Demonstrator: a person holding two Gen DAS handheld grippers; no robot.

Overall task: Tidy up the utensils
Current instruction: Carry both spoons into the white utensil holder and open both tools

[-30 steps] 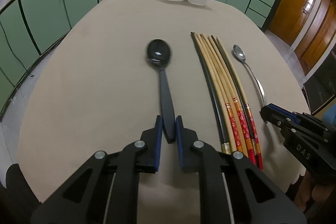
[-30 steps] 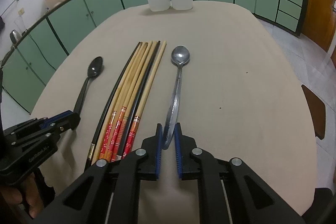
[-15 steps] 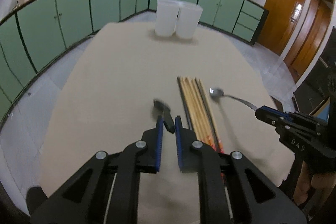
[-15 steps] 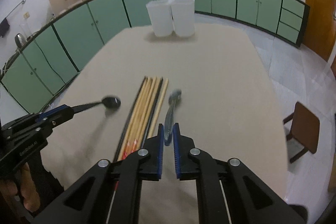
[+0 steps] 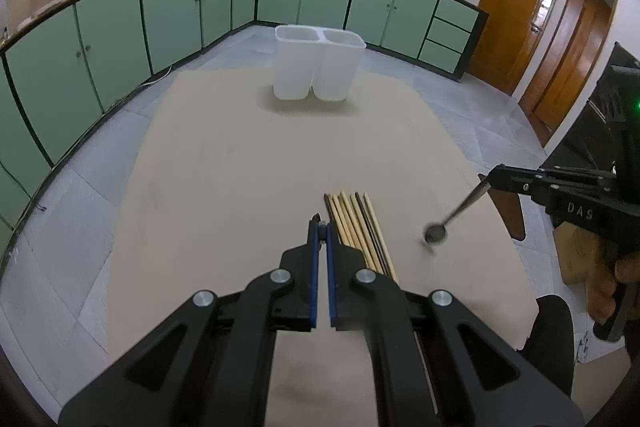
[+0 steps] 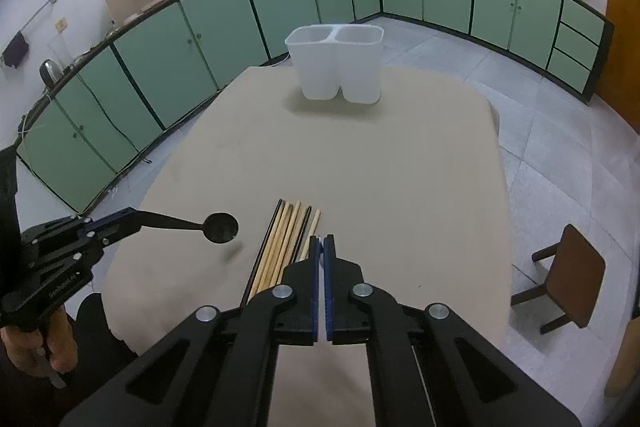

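left gripper (image 5: 321, 225) jaws clamped on the handle end of the black spoon (image 6: 219, 227), which sticks out sideways in the air above the table (image 6: 400, 167), bowl near the chopsticks (image 6: 286, 243). right gripper (image 6: 320, 239) jaws clamped on the metal spoon (image 5: 456, 215), also lifted off the table, bowl hanging down just above the cloth, to the right of the chopsticks. chopsticks lie in a tight parallel bundle on the tan table between the two grippers, nothing touching them. two white containers (image 5: 318, 67) stand side by side, touching, at the far end of the table, well apart from the utensils. a hand (image 5: 608, 287) holds the right gripper's grip. brown stool (image 6: 568, 279) on the floor right of the table.
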